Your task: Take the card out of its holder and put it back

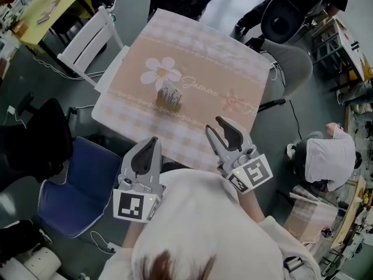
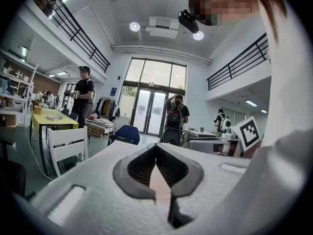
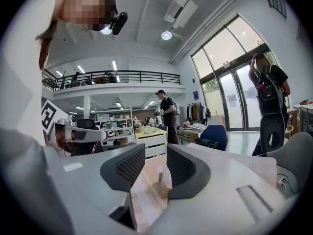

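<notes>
The pale card [image 1: 169, 92] stands in a small wooden slotted holder [image 1: 169, 102] mid-table, well ahead of both grippers. To lift it well, the right gripper [image 1: 214, 125], its jaws parted and empty, should straddle only the card's top edge. The left gripper [image 1: 152, 140], closed on nothing, could steady the holder. I cannot tell whether the holder has more than one card. It sits on a pink checked, flower-printed tablecloth [image 1: 204, 57].

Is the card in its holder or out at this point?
In: the card stands upright in the holder on the table.
</notes>
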A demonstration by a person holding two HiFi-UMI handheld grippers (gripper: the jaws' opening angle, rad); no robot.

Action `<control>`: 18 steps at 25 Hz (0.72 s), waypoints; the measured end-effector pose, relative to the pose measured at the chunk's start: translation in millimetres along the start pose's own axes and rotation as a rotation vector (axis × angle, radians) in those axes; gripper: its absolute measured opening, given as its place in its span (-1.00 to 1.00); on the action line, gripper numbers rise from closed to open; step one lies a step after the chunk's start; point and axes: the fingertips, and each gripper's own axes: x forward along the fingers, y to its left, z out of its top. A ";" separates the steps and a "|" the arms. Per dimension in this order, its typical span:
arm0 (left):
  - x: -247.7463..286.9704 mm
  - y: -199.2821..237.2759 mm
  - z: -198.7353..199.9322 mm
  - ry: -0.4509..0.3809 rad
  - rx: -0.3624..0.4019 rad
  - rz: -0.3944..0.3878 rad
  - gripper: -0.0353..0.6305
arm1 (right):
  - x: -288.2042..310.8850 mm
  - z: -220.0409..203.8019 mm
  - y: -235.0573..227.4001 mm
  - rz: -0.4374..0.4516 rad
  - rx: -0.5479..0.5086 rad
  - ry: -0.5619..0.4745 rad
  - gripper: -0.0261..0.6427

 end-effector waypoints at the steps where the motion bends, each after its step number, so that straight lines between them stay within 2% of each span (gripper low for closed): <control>1: 0.9 0.7 1.1 -0.005 -0.012 0.006 -0.89 | 5.7 0.8 -2.2 0.016 -0.016 0.001 -0.54; 8: 4.5 7.6 -1.3 0.011 -0.024 0.022 -0.89 | 49.9 -1.9 -21.3 0.091 -0.076 0.027 -0.54; 18: 12.2 16.0 0.0 0.009 -0.067 0.048 -0.89 | 93.4 -26.0 -32.4 0.121 -0.028 0.097 -0.47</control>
